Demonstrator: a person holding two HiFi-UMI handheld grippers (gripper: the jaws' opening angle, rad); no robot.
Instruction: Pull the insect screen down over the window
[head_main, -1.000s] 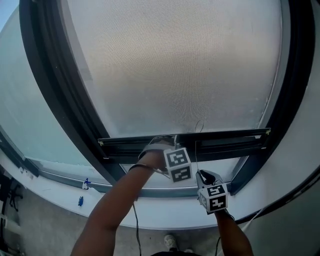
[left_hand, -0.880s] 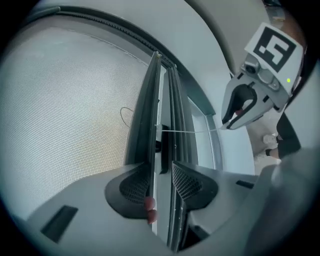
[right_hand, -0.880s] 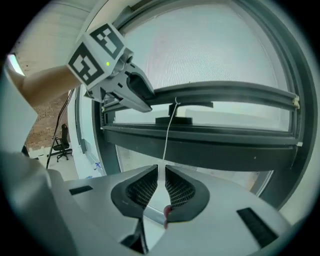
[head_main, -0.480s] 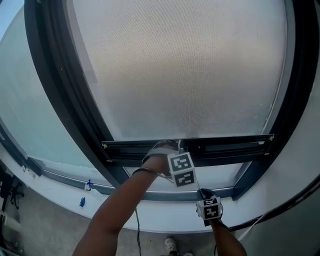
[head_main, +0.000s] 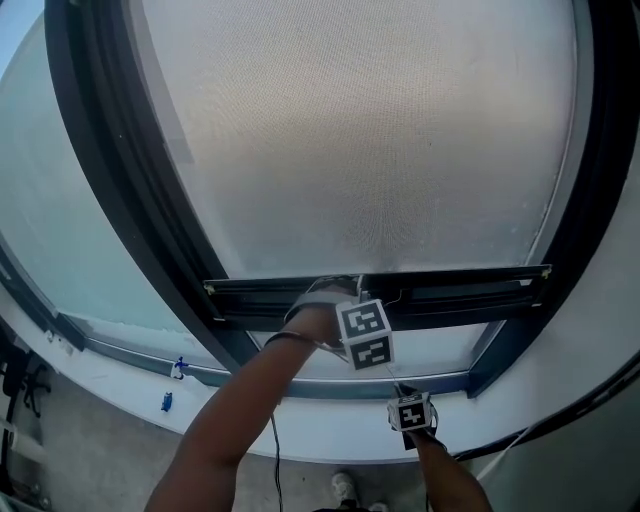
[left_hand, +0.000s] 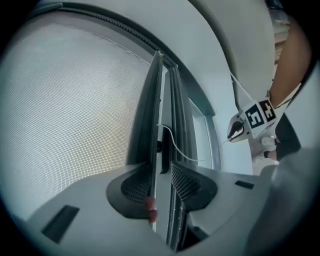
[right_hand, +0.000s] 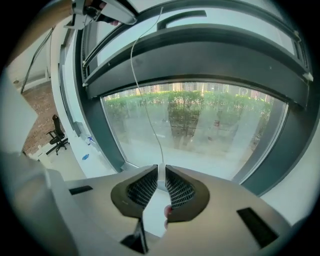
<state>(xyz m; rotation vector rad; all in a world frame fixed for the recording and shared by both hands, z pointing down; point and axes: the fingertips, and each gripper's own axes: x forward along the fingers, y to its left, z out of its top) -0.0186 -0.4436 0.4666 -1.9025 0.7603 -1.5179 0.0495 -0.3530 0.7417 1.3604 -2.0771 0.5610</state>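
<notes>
Behind everything stands a big window with a dark frame (head_main: 130, 200), and a pale sill (head_main: 330, 435) runs under it. Most of the opening is covered by the grey screen (head_main: 370, 130), which hangs from above and ends at its dark bar (head_main: 460, 285). This bar lies across the frame, a little above the lower edge. Under the bar a strip of bare glass (head_main: 430, 350) is not yet covered, and in the right gripper view green trees (right_hand: 190, 110) show through it.

From below, the left arm (head_main: 240, 410) reaches up to the middle of the bar. The left gripper (left_hand: 161, 172) is at the bar, and the bar runs lengthwise between its jaws. These jaws have just been closing, and the two pads now lie against the dark ribs of the bar, one on each side, so the gripper clasps it. Its marker cube (head_main: 363, 333) shows just under the bar.

The right gripper (right_hand: 159, 172) is lower, in front of the sill. Its jaws are nearly together and pinch the end of a thin white cord (right_hand: 156, 136). From there the cord goes up to the bar, close beside the left gripper
</notes>
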